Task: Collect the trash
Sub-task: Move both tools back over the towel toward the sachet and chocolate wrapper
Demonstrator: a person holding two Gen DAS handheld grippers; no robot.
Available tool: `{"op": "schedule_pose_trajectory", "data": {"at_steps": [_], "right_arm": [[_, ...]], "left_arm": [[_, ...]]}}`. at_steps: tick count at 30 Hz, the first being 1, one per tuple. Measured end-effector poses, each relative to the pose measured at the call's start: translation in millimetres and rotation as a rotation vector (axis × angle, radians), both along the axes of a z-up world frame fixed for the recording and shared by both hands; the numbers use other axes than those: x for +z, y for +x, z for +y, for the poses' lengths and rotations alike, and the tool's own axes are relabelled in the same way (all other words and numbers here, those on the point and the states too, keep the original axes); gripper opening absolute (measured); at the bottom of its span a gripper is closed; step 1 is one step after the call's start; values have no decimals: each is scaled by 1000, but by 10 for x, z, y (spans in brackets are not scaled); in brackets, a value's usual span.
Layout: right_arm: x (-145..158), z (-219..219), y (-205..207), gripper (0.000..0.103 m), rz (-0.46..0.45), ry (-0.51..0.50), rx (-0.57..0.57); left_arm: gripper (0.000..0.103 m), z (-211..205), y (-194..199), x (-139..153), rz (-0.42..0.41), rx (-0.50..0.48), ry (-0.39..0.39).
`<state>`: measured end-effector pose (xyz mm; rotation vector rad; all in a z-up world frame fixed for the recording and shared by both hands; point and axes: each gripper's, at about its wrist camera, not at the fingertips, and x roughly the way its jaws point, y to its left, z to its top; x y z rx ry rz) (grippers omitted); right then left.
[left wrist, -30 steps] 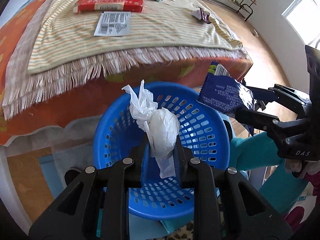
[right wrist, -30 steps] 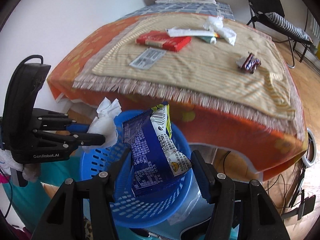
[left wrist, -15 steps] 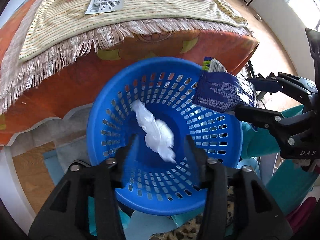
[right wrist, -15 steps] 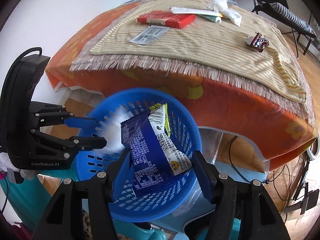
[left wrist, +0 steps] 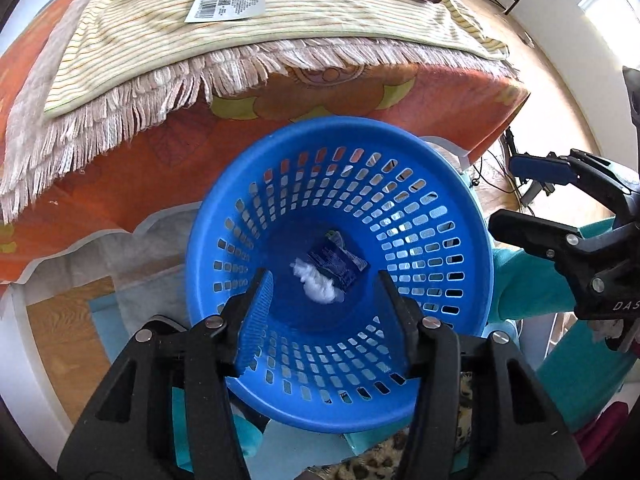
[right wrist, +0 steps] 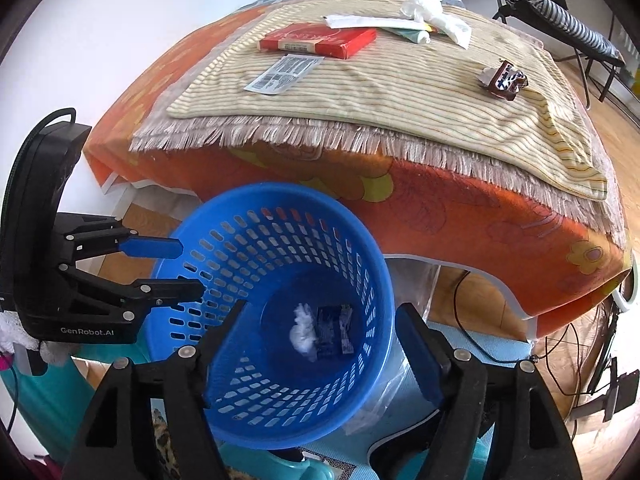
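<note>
A blue perforated basket [left wrist: 420,184] [right wrist: 224,240] stands below the table edge. At its bottom lie a white crumpled tissue [left wrist: 318,284] [right wrist: 302,330] and a blue snack wrapper [left wrist: 336,262] [right wrist: 330,330]. My left gripper [left wrist: 324,276] [right wrist: 188,268] is open and empty over the basket's left side. My right gripper [right wrist: 320,312] [left wrist: 520,196] is open and empty over its right side. On the table lie a brown candy wrapper [right wrist: 504,80], a white tissue [right wrist: 432,12], a paper label [right wrist: 284,74] and a red box [right wrist: 318,40].
The table has an orange flowered cloth [right wrist: 460,208] and a striped fringed mat [right wrist: 380,80] on top. A tube [right wrist: 412,34] and a white paper strip [right wrist: 360,21] lie by the box. A folding chair [right wrist: 560,20] stands far right. Cables [right wrist: 472,336] lie under the table.
The left gripper opened first and the tissue fell into the basket. Then the right gripper opened and the blue wrapper dropped beside it. Both grippers now sit lower over the basket.
</note>
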<state>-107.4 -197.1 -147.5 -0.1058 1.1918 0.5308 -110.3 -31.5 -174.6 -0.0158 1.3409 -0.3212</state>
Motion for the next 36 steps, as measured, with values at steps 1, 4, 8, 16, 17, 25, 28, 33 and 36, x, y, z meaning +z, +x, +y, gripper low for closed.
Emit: {"op": "schedule_pose_trajectory", "data": {"at_steps": [1, 4, 8, 16, 17, 25, 28, 33, 36], "right_arm": [[8, -3, 7, 79, -1, 0, -4], [49, -25, 39, 84, -9, 6, -23], [121, -85, 111, 86, -8, 24, -52], [316, -258, 363, 87, -21, 48, -127], [343, -278, 391, 87, -28, 46, -132], [570, -437, 739, 88, -78, 34, -180], [595, -506, 891, 88, -85, 42, -209], [594, -656, 1181, 88, -63, 69, -275], [589, -712, 1372, 88, -57, 75, -302]], "left_arm": [[62, 9, 10, 10, -2, 5, 0], [64, 33, 54, 55, -13, 18, 0], [64, 69, 148, 126, -19, 36, -2], [69, 106, 434, 355, -54, 67, -1], [72, 115, 476, 389, -61, 71, -2], [77, 336, 971, 577, -81, 148, -34], [77, 462, 1150, 583, -72, 194, -55], [77, 566, 1435, 538, -65, 237, -61], [77, 581, 1588, 490, -59, 249, -57]]}}
